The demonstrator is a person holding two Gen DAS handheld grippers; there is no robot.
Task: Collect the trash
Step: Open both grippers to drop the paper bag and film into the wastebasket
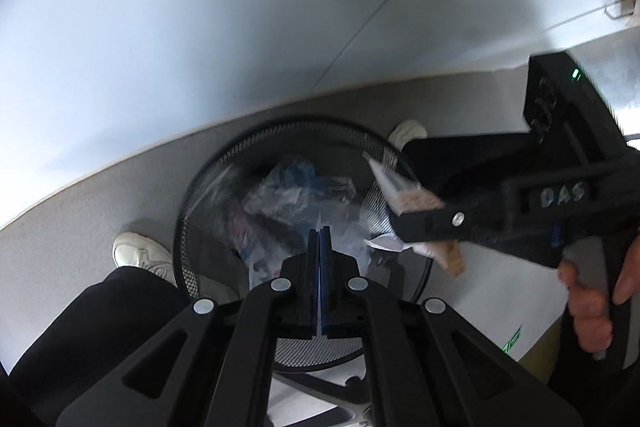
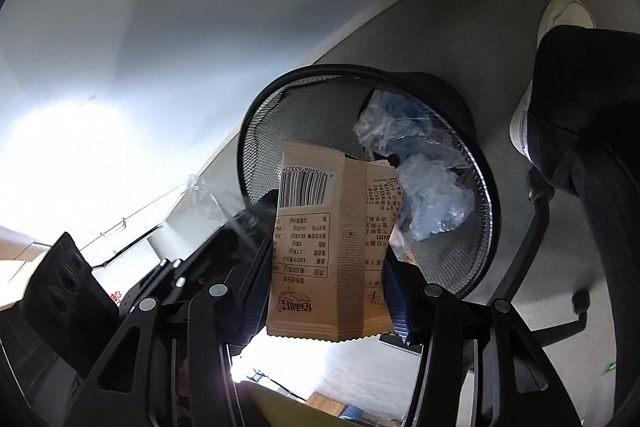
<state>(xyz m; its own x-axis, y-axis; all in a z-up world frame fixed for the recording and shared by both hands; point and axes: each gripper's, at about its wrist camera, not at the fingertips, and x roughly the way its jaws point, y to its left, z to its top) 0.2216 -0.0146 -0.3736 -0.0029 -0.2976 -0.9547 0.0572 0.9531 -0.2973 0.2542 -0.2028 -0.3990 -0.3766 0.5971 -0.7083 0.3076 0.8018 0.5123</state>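
The tan snack wrapper [image 2: 328,243] is clamped between the two fingers of the right gripper [image 2: 330,291], its long axis running straight along them: the serrated bottom edge points toward 6 o'clock in the right wrist view and the top edge, above the barcode, toward 12 o'clock. The print on it reads upside down. In the left wrist view the same wrapper [image 1: 416,201] shows only as a small tan patch at the tip of the right gripper [image 1: 436,223], just over the 3 o'clock side of the basket's rim.

Directly beyond the wrapper's top edge is the black mesh waste basket [image 2: 276,115], its mouth facing the camera. Crumpled clear plastic [image 2: 432,195] lies inside — at about 2 o'clock from the wrapper — with more blue-tinted film above it.

The left gripper [image 1: 320,239] hangs over the same waste basket [image 1: 200,211], its fingers pressed together with nothing between them.

A white shoe [image 1: 140,255] stands on the grey floor [image 1: 100,203] at 9 o'clock of the basket, touching or nearly touching its wall. A black chair base [image 2: 536,235] stands at 3 o'clock in the right wrist view.
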